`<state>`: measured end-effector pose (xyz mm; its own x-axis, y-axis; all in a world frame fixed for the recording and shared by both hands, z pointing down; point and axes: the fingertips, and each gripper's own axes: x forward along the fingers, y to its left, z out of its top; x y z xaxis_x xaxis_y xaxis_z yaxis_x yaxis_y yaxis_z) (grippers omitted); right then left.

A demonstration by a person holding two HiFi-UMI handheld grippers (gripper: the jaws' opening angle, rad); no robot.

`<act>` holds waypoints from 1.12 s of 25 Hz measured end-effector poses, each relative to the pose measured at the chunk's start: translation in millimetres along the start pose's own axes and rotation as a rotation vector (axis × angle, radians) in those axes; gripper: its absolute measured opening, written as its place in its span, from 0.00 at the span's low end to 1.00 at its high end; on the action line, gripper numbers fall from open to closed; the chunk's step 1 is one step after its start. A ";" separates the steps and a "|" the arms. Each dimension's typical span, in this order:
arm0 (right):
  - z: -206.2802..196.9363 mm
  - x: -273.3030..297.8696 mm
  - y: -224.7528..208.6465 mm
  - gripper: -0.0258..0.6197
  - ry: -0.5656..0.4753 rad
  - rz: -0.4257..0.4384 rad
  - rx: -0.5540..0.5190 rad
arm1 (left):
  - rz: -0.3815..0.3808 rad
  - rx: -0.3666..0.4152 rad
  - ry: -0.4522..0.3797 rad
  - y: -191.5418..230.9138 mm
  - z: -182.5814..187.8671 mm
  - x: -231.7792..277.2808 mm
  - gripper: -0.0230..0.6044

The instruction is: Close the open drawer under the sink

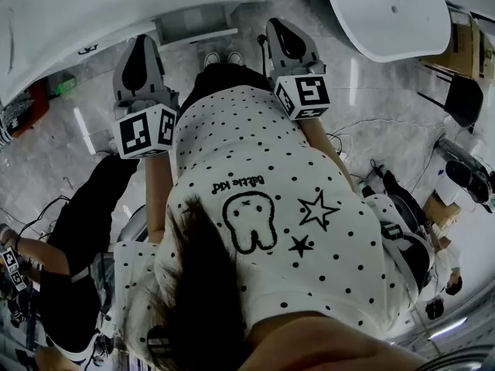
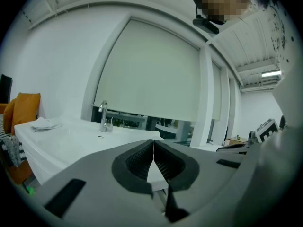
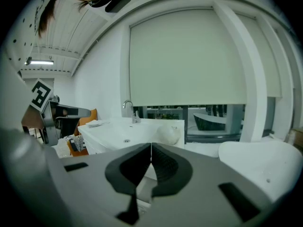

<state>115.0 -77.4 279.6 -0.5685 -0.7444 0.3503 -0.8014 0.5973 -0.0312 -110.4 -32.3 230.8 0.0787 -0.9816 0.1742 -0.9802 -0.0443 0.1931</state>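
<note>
I aim left gripper and right gripper toward 12, jaws pressed together, empty — drawer apparently opens toward 6, lying 9-to-3.

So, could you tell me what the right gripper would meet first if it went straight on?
The shut right gripper would likely hit the white vanity under the sink first; depth is unclear.
</note>
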 end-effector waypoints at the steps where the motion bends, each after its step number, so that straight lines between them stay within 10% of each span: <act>1: 0.6 -0.8 0.1 0.06 -0.001 -0.001 0.001 | -0.001 0.002 0.003 -0.6 0.8 -0.7 0.05; 18: 1.1 0.2 2.0 0.06 -0.001 -0.006 -0.001 | 0.006 0.033 0.051 5.8 -14.3 -1.7 0.05; 28: -6.4 -0.6 8.3 0.06 0.047 0.010 -0.022 | 0.040 0.066 0.247 24.1 -92.3 -4.7 0.05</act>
<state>109.9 -70.2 285.1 -0.5666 -0.7240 0.3935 -0.7911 0.6115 -0.0140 -117.6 -11.6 323.7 0.0736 -0.9079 0.4127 -0.9925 -0.0261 0.1195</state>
